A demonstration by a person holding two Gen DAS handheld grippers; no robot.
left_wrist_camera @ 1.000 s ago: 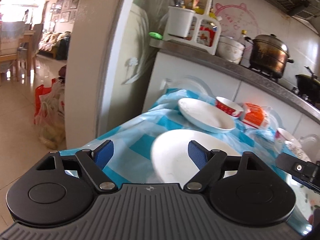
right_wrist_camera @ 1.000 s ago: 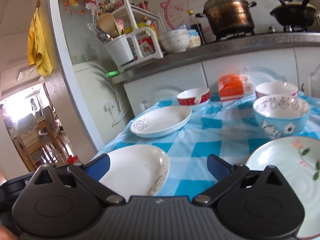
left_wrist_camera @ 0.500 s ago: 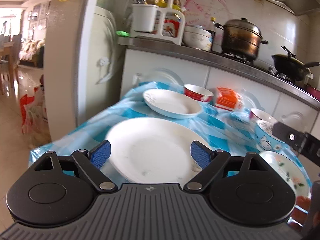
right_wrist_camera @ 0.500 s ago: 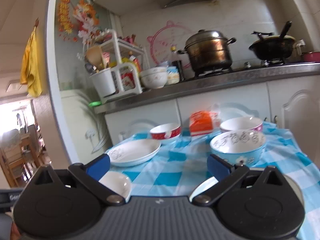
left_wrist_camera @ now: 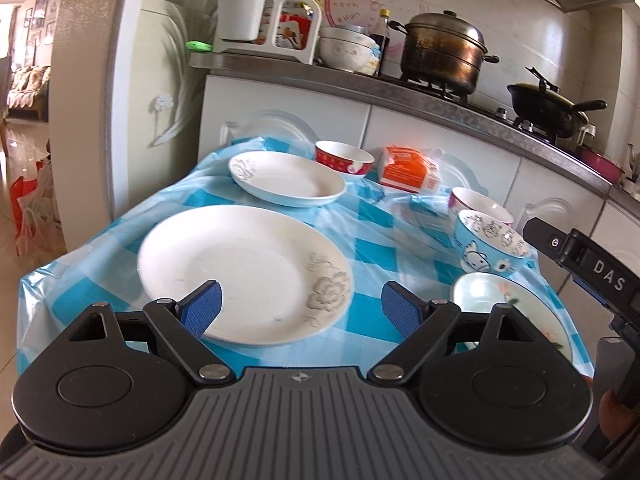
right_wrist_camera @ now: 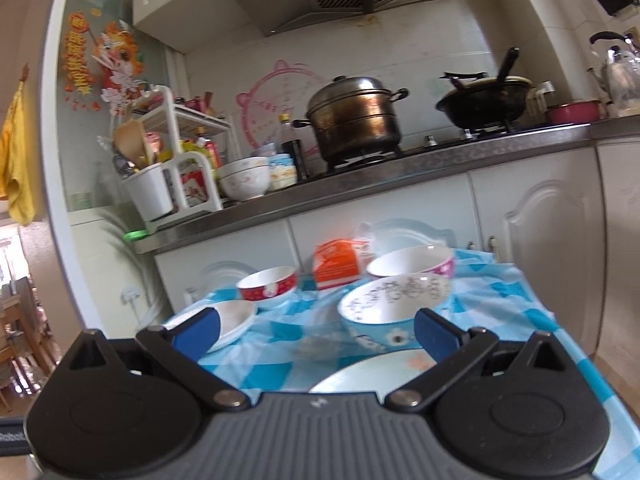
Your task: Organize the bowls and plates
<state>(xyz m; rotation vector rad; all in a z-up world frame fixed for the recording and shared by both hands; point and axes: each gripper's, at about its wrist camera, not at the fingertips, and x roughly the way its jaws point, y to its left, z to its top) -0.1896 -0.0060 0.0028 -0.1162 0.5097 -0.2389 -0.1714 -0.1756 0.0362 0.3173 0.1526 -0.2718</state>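
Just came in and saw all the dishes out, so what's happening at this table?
A person is about to sort plates and bowls with two tools. The left hand-held gripper is open, hovering at the near edge of the large white plate. The right hand-held gripper is open too, facing the blue bowl. Nothing is held or stacked on the checked tablecloth.

1. The left gripper point(left_wrist_camera: 300, 304) had a grey ribbed body bearing a small star-like mark at its front edge.
2. Two round black housings flanked it, each with a raised disc.
3. Black angled linkage arms, pinned with silver rivets, carried fingers point(left_wrist_camera: 202, 307) with blue textured pads.
4. The right gripper point(right_wrist_camera: 316, 330) was built the same, in grey, black and blue.
5. From the left wrist view, its black side showed a screw and white letters "DAS".
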